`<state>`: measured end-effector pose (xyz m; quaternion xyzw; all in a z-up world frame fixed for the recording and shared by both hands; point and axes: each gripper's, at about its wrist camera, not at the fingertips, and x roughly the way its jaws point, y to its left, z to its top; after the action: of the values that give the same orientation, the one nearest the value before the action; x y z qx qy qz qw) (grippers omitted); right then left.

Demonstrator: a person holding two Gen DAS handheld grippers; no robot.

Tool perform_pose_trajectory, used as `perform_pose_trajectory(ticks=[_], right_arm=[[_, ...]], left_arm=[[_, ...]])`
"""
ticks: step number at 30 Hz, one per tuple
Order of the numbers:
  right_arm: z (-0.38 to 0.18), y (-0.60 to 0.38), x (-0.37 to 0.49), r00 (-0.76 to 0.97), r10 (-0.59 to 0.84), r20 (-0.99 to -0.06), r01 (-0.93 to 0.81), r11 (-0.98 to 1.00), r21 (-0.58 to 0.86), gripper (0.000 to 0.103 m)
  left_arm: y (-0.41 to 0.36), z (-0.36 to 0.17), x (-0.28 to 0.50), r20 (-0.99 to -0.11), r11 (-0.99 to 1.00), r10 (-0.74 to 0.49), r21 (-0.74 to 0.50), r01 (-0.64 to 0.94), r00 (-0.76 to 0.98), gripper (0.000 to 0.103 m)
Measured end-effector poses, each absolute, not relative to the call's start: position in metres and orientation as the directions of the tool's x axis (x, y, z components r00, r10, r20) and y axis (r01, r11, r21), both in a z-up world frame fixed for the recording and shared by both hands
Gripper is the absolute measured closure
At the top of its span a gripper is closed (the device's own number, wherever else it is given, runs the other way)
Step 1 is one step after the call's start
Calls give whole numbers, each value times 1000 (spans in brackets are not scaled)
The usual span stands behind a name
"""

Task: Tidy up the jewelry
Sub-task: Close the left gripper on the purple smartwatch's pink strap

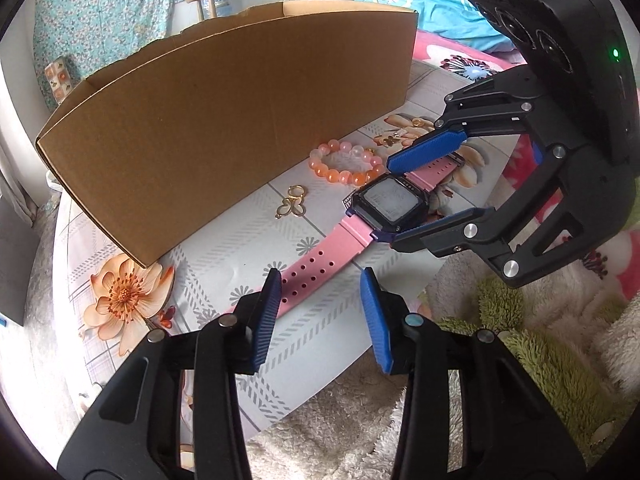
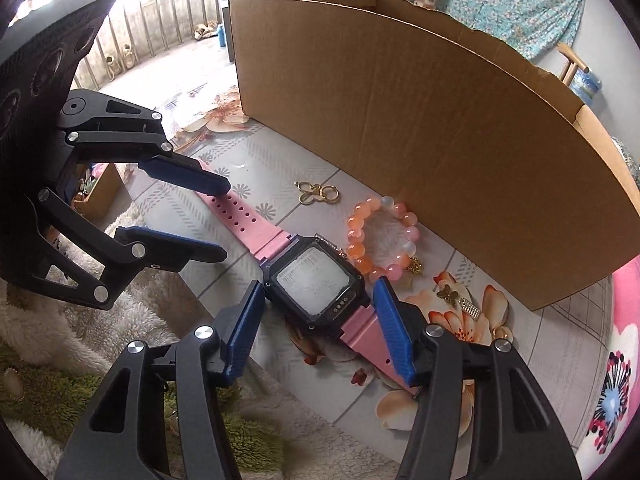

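A pink-strapped watch (image 1: 386,202) with a black square face lies flat on the floral tablecloth; it also shows in the right wrist view (image 2: 316,286). My left gripper (image 1: 320,284) is open, its jaws astride the watch's holed strap end. My right gripper (image 2: 320,292) is open, its jaws on either side of the watch face; it shows in the left wrist view (image 1: 394,200) too. The left gripper appears in the right wrist view (image 2: 226,218). An orange-pink bead bracelet (image 1: 346,162) (image 2: 380,240) and a gold butterfly charm (image 1: 292,202) (image 2: 316,194) lie beside the watch.
A tall cardboard box (image 1: 224,120) (image 2: 420,140) stands just behind the jewelry. A small gold earring piece (image 2: 456,298) lies near the box's corner. A fluffy white-green blanket (image 1: 520,340) lies off the table's near edge.
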<state>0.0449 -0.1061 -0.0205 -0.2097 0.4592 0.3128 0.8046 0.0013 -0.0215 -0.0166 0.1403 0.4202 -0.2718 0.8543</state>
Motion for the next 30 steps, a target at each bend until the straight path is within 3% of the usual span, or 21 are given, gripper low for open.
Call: perform_pose_trajectory(ticks=[10,12,13,17,24,25,26,28,30], right_arm=[[-13,-120,54,321,388,-864,-696,715,63,52],[-8,-124,54,307,414,-857,-698,710,93,64],[-3,-128,54,295,447,-845,-699,703,128,76],[3,-136,64,285,458,-842,-671,723,167,88],[-1,-142,61,279,432,-858,-651,741,162,87],[1,-143,59,289,431,-855,-653,742,153,83],[2,-143,60,294,433,-852,-652,743,152,71],[4,-143,60,317,424,-848,-657,743,126,57],[2,-140,62,322,404,-856,-674,733,92,56]], left_arm=[[-25,-13,-11,-779,773,-336,93,627,529,62],[-29,-14,-13,-780,758,-322,127,639,537,60],[-30,-15,-14,-778,752,-313,147,643,545,57],[-35,-14,-17,-768,735,-301,191,650,565,56],[-40,-12,-16,-765,722,-297,211,658,572,56],[-41,-12,-16,-764,720,-297,215,660,572,55],[-41,-12,-16,-765,719,-299,213,662,571,56],[-42,-12,-15,-766,719,-302,208,663,568,56],[-40,-12,-15,-767,723,-304,200,661,565,56]])
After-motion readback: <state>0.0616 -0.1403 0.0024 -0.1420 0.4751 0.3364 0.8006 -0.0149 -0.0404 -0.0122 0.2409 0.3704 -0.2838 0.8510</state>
